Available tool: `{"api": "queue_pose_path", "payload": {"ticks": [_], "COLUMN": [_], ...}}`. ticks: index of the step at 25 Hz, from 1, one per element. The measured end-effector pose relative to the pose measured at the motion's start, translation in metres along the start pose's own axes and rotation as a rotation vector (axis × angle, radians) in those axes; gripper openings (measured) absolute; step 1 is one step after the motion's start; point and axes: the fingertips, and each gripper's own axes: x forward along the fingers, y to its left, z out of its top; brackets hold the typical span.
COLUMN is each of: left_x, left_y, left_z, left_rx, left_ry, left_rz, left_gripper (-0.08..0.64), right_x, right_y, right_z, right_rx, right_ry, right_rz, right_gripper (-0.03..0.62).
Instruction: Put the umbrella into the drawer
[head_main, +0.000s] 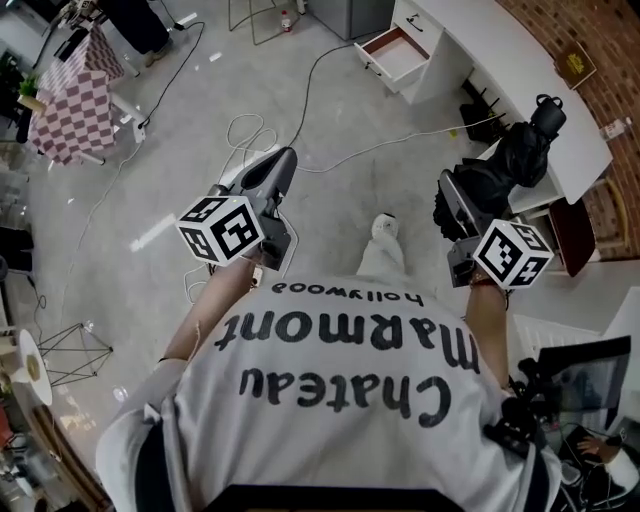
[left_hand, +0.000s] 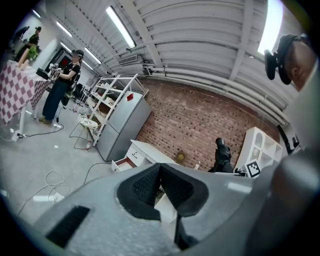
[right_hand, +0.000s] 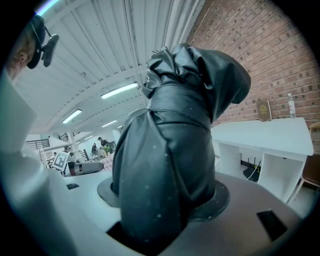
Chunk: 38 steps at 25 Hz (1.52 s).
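Floor (head_main: 190, 150): grey, your cables (head_main: 245, 120) loop over it at 11 to 12 o'clock | counter (head_main: 500, 50): white, at 1 o'clock, its drawer (head_main: 397, 52) open | on counter: framed sign (head_main: 575, 65), far end.

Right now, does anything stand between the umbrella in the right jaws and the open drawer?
Nothing visible blocks it. The right gripper is clamped on the folded umbrella, and the drawer of the white desk stands pulled open ahead, its inside looking bare. Only a cable lies on the floor between them.
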Motion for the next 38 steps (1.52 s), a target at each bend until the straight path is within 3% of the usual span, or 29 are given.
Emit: {"api": "queue_pose_path", "payload": {"ticks": [10, 16, 23, 31, 38], "left_x": [0.099, 0.192, 0.278, 0.337, 0.363], "left_y": [0.024, 0.042, 0.068, 0.089, 0.090], "left_z": [0.037, 0.075, 0.099, 0.116, 0.133], "left_rx": [0.109, 0.068, 0.046, 0.028, 0.039], "left_ry": [-0.035, -0.057, -0.099, -0.123, -0.149], "left_rz": [-0.050, -0.021, 0.044, 0.106, 0.105], "left_gripper": [0.015, 0.015, 0.015, 0.015, 0.015], "right_x": [0.115, 0.188, 0.256, 0.294, 0.310], "right_y": [-0.047, -0.104, -0.175, -0.233, -0.252], "right_z": [0.057, 0.113, 0.168, 0.196, 0.203], "right_rx": [-0.077, -0.094, -0.128, -0.123, -0.124], "right_ry": [0.019, 0.059, 0.034, 0.033, 0.034], "right_rz": [0.112, 0.175, 0.209, 0.205, 0.200], "right_gripper": [0.272, 0.272, 0.272, 0.272, 0.272]}}
